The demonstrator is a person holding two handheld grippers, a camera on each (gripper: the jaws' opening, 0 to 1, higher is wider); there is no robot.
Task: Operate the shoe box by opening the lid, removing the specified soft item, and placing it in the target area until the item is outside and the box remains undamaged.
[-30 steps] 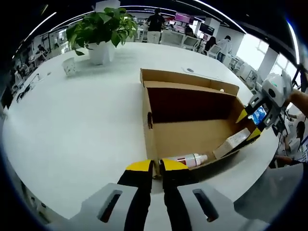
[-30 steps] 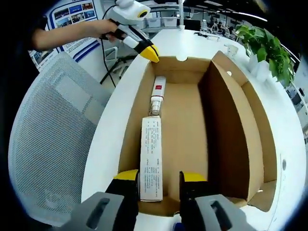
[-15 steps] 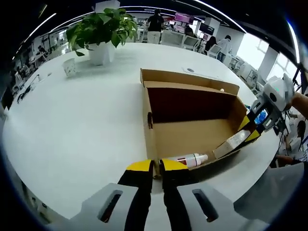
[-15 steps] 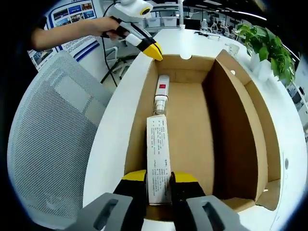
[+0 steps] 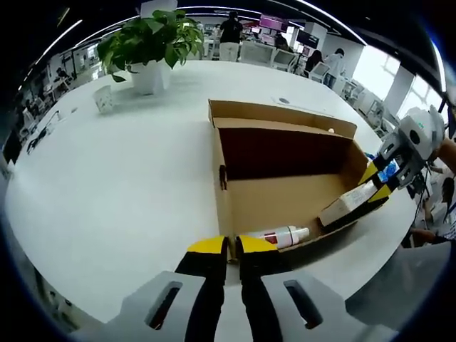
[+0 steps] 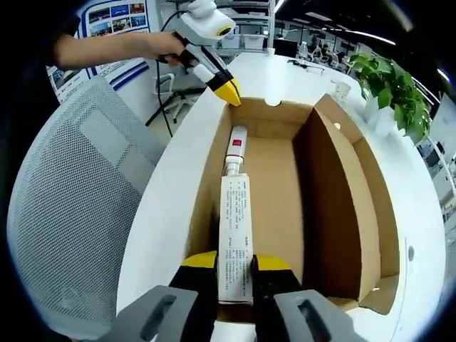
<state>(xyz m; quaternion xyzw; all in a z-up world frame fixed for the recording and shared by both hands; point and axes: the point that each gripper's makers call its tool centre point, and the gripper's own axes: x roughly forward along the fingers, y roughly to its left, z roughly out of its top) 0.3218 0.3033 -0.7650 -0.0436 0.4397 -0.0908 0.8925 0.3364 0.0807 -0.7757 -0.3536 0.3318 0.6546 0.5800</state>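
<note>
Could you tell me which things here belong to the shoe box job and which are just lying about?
Part of the job:
- shoe box, lid open
- long white carton, gripped by the right claw
- white bottle lying in the box
- left claw, clamped on the box's end wall

Just lying about:
- potted plant
- small cup
- mesh chair

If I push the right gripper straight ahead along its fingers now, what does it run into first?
Likely the white tube lying just past the carton the right gripper holds; beyond it, the shoe box end wall. Depth is uncertain.
</note>
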